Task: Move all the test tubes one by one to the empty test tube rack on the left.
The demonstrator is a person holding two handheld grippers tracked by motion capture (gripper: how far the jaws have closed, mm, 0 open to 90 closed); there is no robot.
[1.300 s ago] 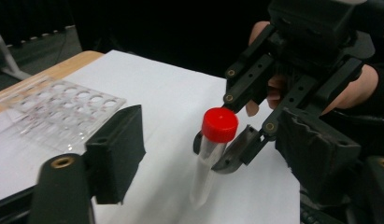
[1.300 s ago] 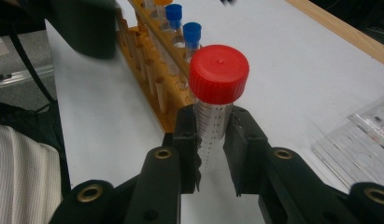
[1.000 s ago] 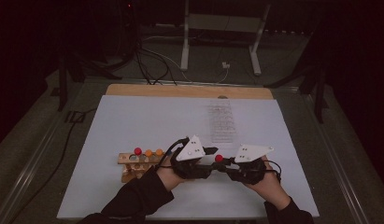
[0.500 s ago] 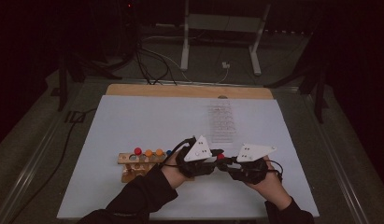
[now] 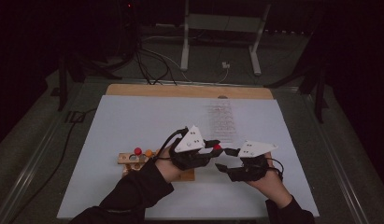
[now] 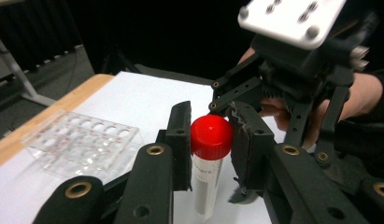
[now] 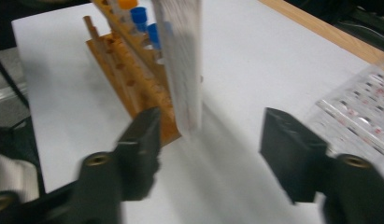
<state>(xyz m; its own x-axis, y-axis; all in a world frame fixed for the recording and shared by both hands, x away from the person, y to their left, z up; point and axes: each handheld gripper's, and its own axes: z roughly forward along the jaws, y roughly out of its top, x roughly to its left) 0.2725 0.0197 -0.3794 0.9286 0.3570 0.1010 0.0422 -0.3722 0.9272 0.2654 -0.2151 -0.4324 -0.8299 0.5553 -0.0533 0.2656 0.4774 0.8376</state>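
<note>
A clear tube with a red cap (image 6: pixel 210 135) stands upright between the jaws of my left gripper (image 6: pixel 212 145), which is shut on it just below the cap. In the high view the red cap (image 5: pixel 217 146) sits at the tip of the left gripper (image 5: pixel 212 149), above the white mat. My right gripper (image 5: pixel 226 159) faces it from the right, jaws open and empty. In the right gripper view those jaws (image 7: pixel 215 149) stand wide apart. A wooden tube rack (image 7: pixel 129 70) lies beyond them, holding blue-capped and orange-capped tubes.
The wooden rack (image 5: pixel 133 158) lies left of my left hand near the front of the white mat (image 5: pixel 133 116). A clear plastic well tray (image 5: pixel 222 119) rests on the mat beyond both grippers. A wooden strip (image 5: pixel 180 91) borders the mat's far edge.
My left gripper has carried the red-capped tube a little farther from me and higher. The right gripper has hardly moved.
</note>
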